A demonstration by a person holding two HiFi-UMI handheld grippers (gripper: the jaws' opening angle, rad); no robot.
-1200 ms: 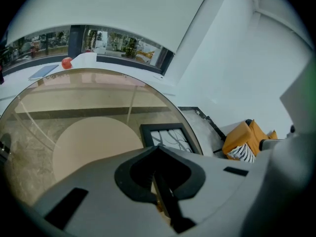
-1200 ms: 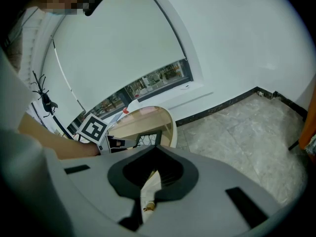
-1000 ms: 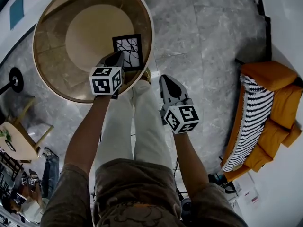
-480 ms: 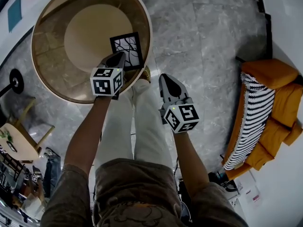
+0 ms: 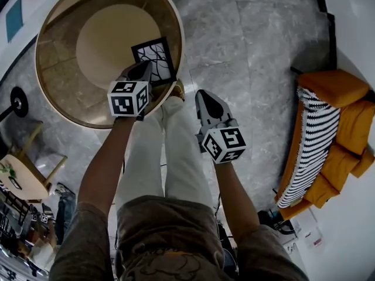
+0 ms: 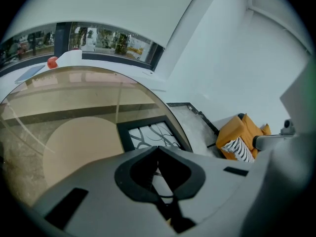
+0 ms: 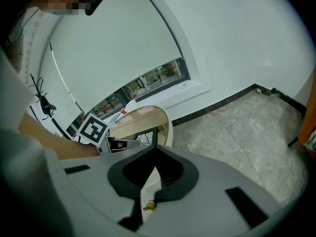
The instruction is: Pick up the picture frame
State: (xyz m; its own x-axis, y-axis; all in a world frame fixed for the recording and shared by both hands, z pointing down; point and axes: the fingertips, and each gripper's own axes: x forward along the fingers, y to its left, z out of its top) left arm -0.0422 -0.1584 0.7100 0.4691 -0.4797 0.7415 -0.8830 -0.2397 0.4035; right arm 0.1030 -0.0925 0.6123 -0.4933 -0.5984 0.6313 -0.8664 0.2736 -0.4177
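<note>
The picture frame [image 5: 153, 58], black-edged with a branch drawing, lies flat on the round glass table [image 5: 177, 22] near its right rim. My left gripper [image 5: 142, 69] hovers over the frame's near left corner, jaws together and nothing between them. In the left gripper view the frame [image 6: 148, 131] lies just beyond the shut tips [image 6: 158, 147]. My right gripper [image 5: 202, 96] hangs over the floor to the right of the table, shut and empty. Past its tips [image 7: 156, 147] in the right gripper view I see the frame [image 7: 147, 137] and the table [image 7: 148, 116].
The person's white-trousered legs [image 5: 176, 157] stand between the grippers, close to the table's rim. An orange sofa with a striped cushion [image 5: 328, 133] stands at the right wall. A small wooden side table [image 5: 23, 177] and a black disc base [image 5: 17, 100] are at the left. Marble floor [image 5: 252, 51] lies around.
The head view has drifted slightly, so the table and frame sit a bit higher and further left. Both grippers keep their places relative to the frame and stay shut.
</note>
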